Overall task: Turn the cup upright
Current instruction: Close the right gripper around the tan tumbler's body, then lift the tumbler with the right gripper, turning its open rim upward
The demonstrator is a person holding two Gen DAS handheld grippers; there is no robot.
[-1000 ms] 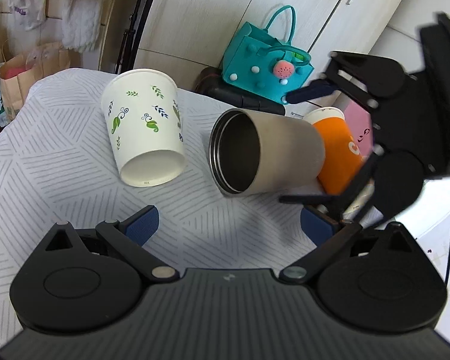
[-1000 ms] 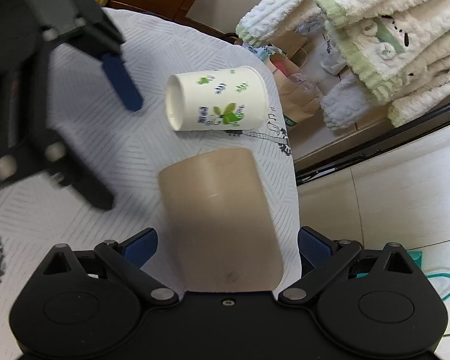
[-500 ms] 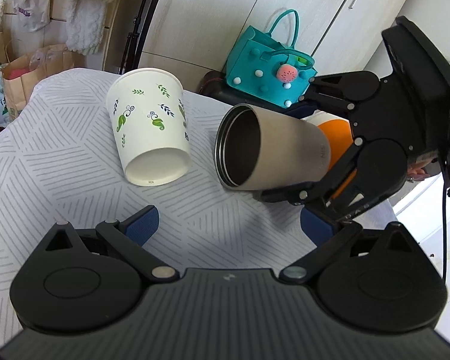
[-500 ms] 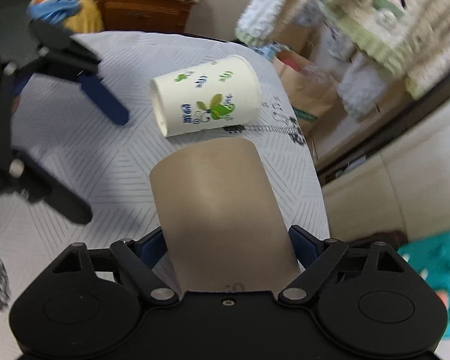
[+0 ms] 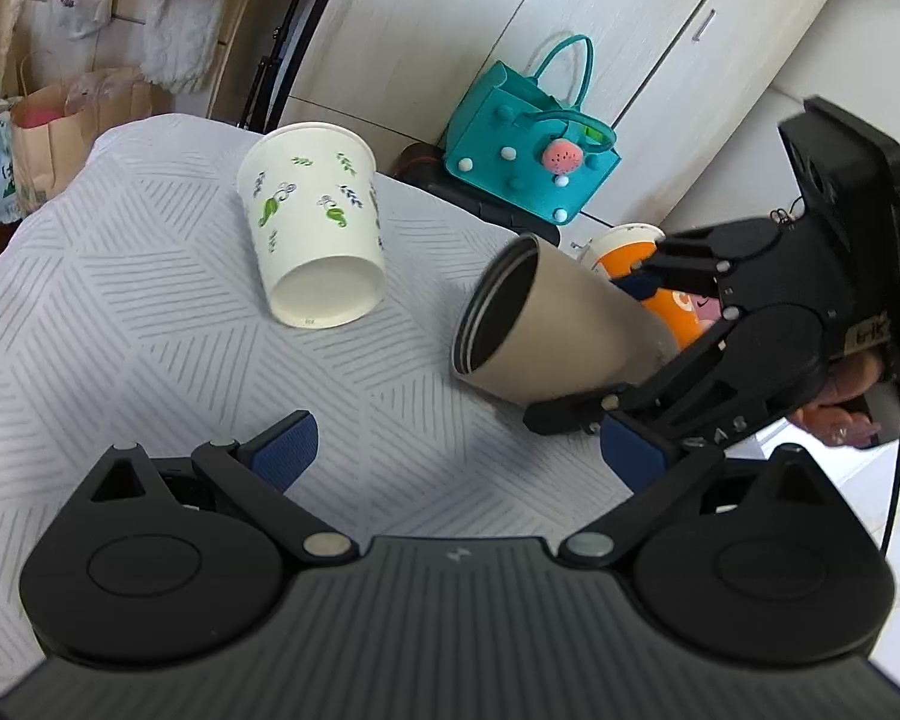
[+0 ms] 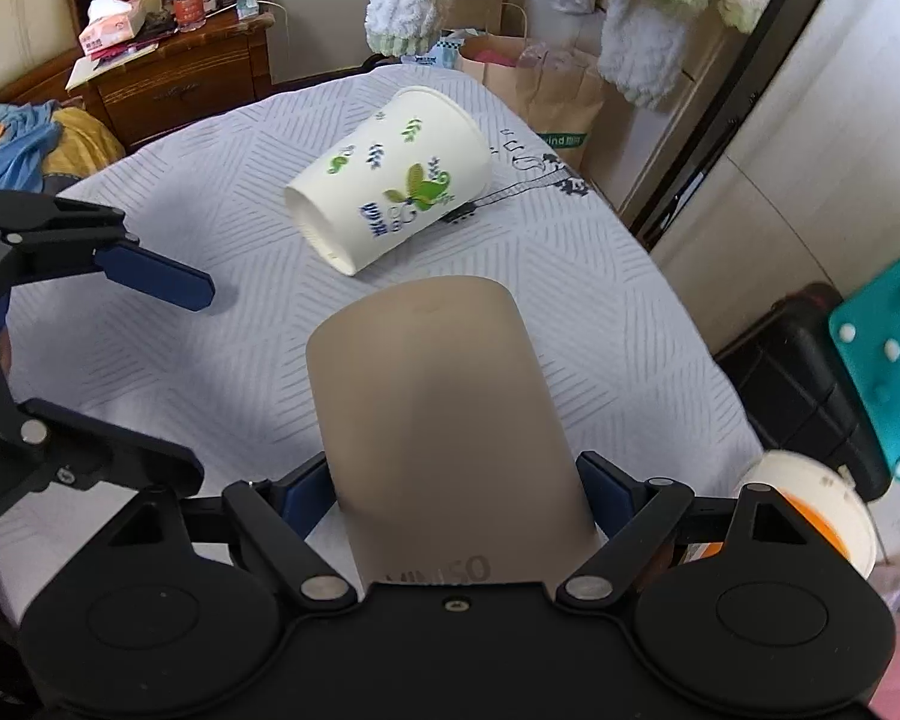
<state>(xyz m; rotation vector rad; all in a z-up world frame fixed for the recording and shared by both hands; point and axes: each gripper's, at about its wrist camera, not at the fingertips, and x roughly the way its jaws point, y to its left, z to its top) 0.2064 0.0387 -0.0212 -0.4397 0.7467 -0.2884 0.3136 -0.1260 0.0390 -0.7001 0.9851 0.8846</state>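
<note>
A beige metal tumbler (image 5: 546,330) is held off the table, tilted with its open mouth toward the lower left. My right gripper (image 6: 459,489) is shut on the tumbler (image 6: 444,420) near its base; it also shows in the left wrist view (image 5: 636,354). A white paper cup with leaf prints (image 5: 318,228) lies on its side on the table; it also shows in the right wrist view (image 6: 390,180). My left gripper (image 5: 456,450) is open and empty above the cloth; in the right wrist view one of its fingers (image 6: 156,279) shows at the left.
The table wears a white striped cloth (image 5: 120,312). An orange cup (image 5: 660,282) stands behind the tumbler at the table's right edge. A teal bag (image 5: 528,162) sits on the floor beyond. Paper bags (image 6: 546,96) and hanging towels lie past the far edge.
My right gripper closed on the tumbler, lifted it off the cloth and tilted its base upward. The left gripper stayed open and drew back slightly.
</note>
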